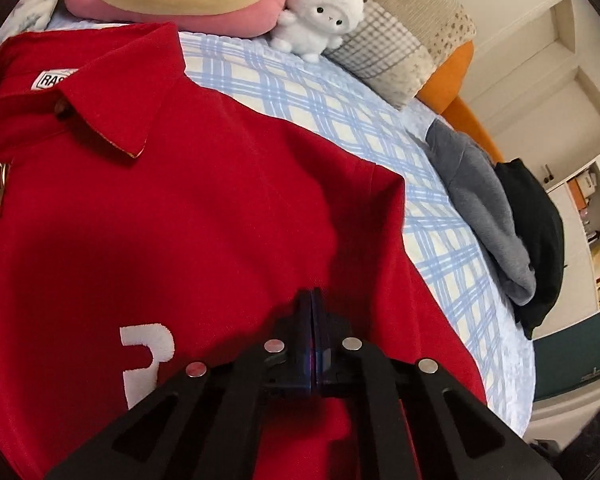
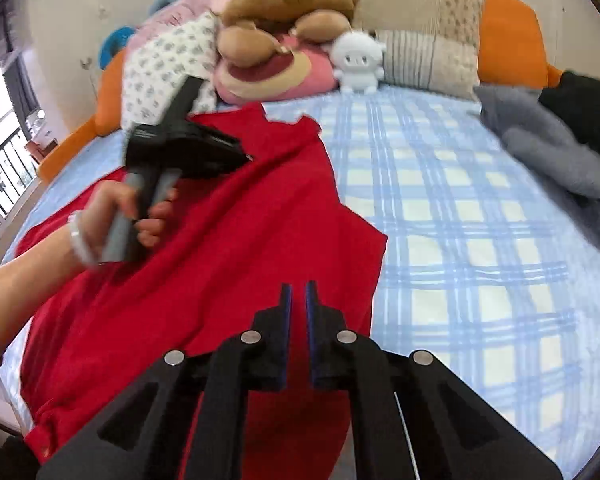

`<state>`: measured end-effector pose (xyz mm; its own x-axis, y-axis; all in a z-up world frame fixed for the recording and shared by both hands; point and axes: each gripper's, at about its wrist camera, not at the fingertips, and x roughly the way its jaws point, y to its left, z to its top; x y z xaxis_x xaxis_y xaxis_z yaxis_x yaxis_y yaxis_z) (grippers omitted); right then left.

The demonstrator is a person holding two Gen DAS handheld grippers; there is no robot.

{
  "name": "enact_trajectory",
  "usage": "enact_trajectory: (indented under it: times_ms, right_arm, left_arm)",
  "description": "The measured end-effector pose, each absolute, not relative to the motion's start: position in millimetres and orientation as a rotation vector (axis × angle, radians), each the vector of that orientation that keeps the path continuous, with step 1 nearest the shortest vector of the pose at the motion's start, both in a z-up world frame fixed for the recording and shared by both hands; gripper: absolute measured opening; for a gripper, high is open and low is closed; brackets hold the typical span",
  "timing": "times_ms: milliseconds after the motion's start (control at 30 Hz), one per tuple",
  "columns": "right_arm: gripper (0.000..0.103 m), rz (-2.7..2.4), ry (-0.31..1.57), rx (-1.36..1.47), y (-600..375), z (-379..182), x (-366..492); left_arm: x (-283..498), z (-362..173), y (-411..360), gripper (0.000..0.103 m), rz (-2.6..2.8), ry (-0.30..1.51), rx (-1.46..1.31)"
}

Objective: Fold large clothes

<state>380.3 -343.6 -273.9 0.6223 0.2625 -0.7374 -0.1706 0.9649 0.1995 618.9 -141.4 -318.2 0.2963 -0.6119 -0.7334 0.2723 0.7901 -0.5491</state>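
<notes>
A large red polo shirt (image 1: 188,216) with a collar, a zip and a white number lies spread on the bed. It also shows in the right wrist view (image 2: 228,248). My left gripper (image 1: 313,300) is shut and empty, held just above the shirt's chest. In the right wrist view it (image 2: 248,157) hovers over the shirt's upper part, held by a hand. My right gripper (image 2: 296,292) has its jaws a narrow gap apart with nothing between them, above the shirt's right edge.
The bed has a blue plaid sheet (image 2: 460,240). A grey garment (image 1: 484,220) and a black garment (image 1: 540,236) lie at its right side. A white plush (image 1: 320,12), a pink plush (image 2: 268,76) and pillows (image 2: 428,40) sit at the head.
</notes>
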Motion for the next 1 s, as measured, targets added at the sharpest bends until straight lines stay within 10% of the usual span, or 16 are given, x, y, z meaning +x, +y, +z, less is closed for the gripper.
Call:
enact_trajectory:
  times_ms: [200,333,533,1000]
  right_arm:
    - [0.005,0.191,0.953,0.019,-327.3,-309.8,397.5]
    - [0.006,0.183,0.957,0.013,-326.9,-304.1,394.8]
    - [0.009,0.208,0.942,0.081,-318.0,-291.1,382.5]
    - [0.009,0.223,0.871,0.121,-311.6,-302.5,367.6]
  left_arm:
    - [618.3,-318.7,-137.5,0.008,-0.610,1.121,-0.404]
    - [596.0,-296.2,-133.4,0.045,-0.679,1.069,-0.427]
    - [555.4,-266.5,-152.7,0.062,-0.768,1.073,-0.358]
    - [599.4,-271.0,-248.8,0.064,-0.419,1.011,0.134]
